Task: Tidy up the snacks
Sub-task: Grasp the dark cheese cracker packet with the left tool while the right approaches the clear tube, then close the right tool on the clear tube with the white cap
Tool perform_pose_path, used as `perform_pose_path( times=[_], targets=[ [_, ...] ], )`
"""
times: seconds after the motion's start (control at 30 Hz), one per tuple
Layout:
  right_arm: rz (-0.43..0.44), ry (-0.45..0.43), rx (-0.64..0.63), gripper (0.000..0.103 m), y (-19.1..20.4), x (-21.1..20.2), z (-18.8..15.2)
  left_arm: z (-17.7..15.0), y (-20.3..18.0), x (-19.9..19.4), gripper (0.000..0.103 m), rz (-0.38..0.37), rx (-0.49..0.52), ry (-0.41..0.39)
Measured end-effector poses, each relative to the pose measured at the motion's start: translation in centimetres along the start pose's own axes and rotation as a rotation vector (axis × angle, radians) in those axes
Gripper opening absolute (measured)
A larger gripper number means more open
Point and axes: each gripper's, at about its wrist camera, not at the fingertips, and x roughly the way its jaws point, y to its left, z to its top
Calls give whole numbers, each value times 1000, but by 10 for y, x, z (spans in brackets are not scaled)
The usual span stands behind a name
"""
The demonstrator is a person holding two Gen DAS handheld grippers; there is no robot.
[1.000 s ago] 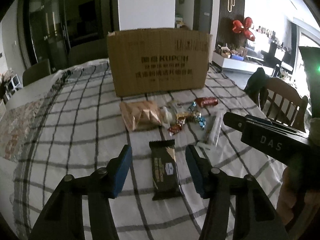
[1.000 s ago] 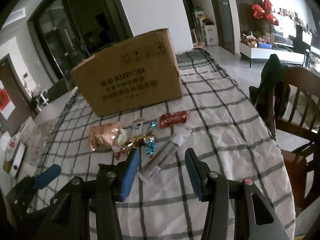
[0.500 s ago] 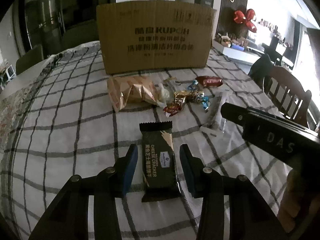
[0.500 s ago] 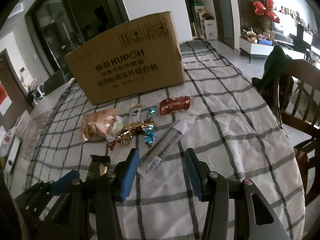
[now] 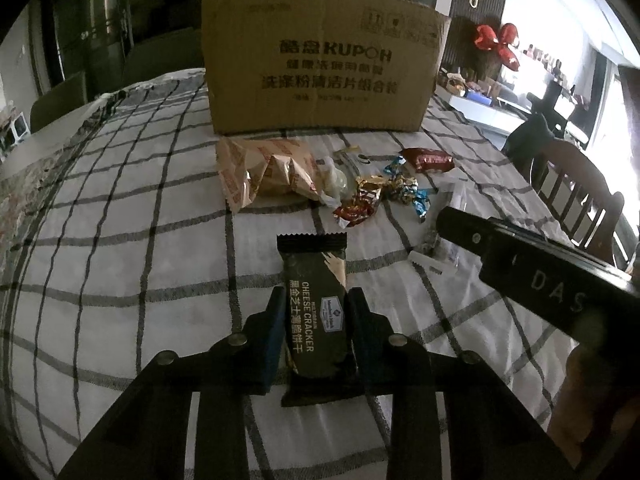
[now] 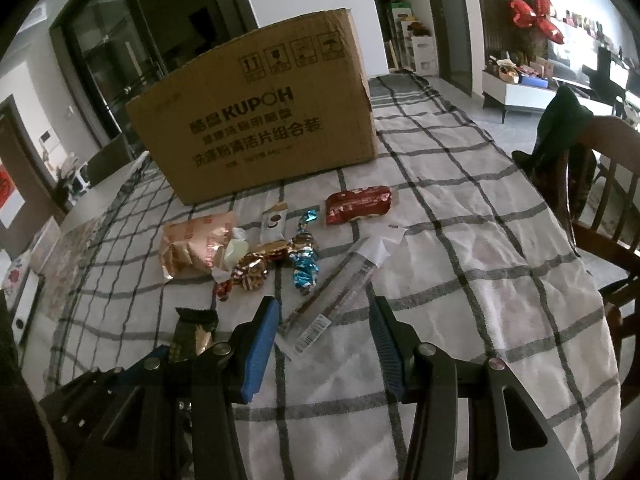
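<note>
My left gripper, wide a second earlier, had closed on the dark rectangular cheese-cracker packet at six o'clock, ready for boxing, while my right gripper hung wide.

Room's dim, daylight from the window at right, blown out w/ glare. Fisheye bends the checked tablecloth lines, black vignette at corners. Both views sharp in the middle, slightly soft at the edges.

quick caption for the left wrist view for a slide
Left gripper jaws closed on a cheese cracker packet on the checked tablecloth, cardboard box behind.
</note>
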Motion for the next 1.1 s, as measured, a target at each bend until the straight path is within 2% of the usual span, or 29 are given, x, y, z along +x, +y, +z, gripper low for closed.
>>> perform_pose_path(
  times=[0.33,0.63,1.1],
  targets=[
    [-28,-12,0,48,0,3,5,17,-1,-14,31,8,-1,-70],
    [-55,-3,33,39,-2,15,11,27,-12,-13,30,10,15,-111],
    [-83,9,-5,38,4,26,10,27,-6,-8,30,14,-18,-100]
  ],
)
